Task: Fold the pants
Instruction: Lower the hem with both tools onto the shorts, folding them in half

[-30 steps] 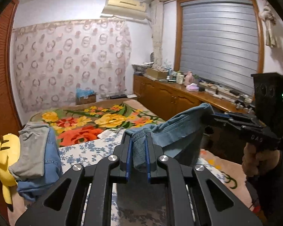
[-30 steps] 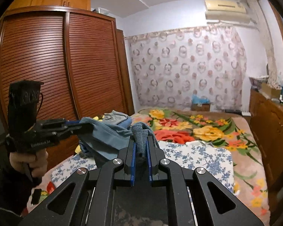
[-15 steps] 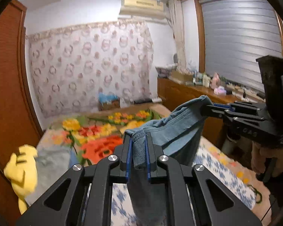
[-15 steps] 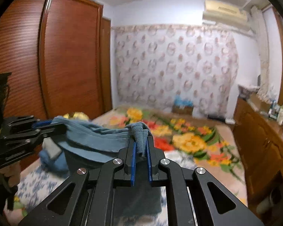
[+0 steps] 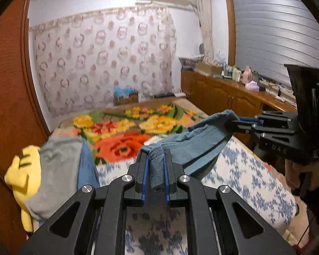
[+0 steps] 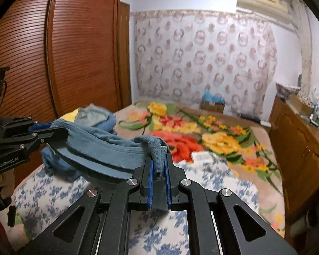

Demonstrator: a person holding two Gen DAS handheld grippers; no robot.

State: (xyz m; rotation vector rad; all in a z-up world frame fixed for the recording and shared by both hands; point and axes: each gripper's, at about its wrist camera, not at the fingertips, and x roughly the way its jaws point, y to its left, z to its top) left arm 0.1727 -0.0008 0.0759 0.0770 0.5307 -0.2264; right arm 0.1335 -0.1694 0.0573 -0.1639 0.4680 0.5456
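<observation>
Left tool (image 5: 155,171): blue pads closed on a bunched hem of the blue pants (image 5: 193,146), fabric filling the gap between them. Right tool (image 6: 159,180): closed likewise on another corner of the same garment. In the left wrist view the right tool (image 5: 239,121) showed at the right edge, pinching the far end; in the right wrist view the left tool (image 6: 46,130) showed at the left edge. The pants hung between the two tools as a sagging band, held above the bed (image 5: 244,170), not lying on it.

Below: a blue-and-white floral sheet (image 6: 59,193) near the foot, with a bright flower blanket (image 6: 221,142) beyond. A pile of grey and denim clothes (image 5: 59,159) and a yellow plush toy (image 5: 23,167) sat at the bed's left edge, beside the wooden wardrobe (image 6: 74,48). A wooden cabinet (image 5: 223,97) with bottles ran along the right side, with a narrow gap to the bed. Patterned curtain (image 6: 202,57) behind the bed.
</observation>
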